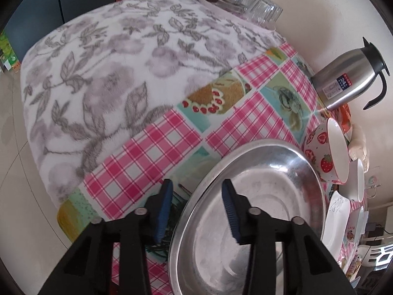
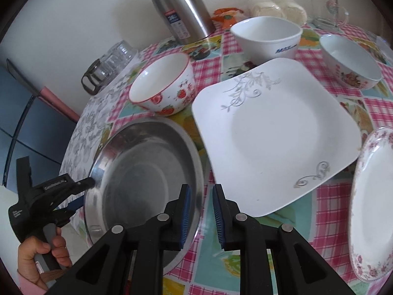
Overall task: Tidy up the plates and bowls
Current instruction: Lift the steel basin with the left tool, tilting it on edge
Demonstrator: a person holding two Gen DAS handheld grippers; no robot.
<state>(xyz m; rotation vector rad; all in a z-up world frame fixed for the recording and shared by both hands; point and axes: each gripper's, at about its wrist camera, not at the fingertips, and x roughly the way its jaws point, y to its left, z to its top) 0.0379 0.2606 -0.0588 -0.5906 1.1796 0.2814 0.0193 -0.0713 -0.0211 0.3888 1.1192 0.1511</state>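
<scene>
Both grippers are straddling the steel pan's (image 2: pixel 145 172) rim with jaws slightly parted: left gripper (image 1: pixel 196 209) at one edge, right gripper (image 2: pixel 202 215) opposite. Beyond are sitting two plates (image 2: pixel 275 135), four bowls (image 2: pixel 163 86), then bare floral cloth (image 1: pixel 98 73).

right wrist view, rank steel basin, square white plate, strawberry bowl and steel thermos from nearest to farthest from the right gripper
1. Steel basin: its rim sits between the right gripper fingers, on the left.
2. Square white plate: just ahead, to the right.
3. Strawberry bowl: behind the basin, left of centre.
4. Steel thermos: at the table's far edge by the wall.
</scene>
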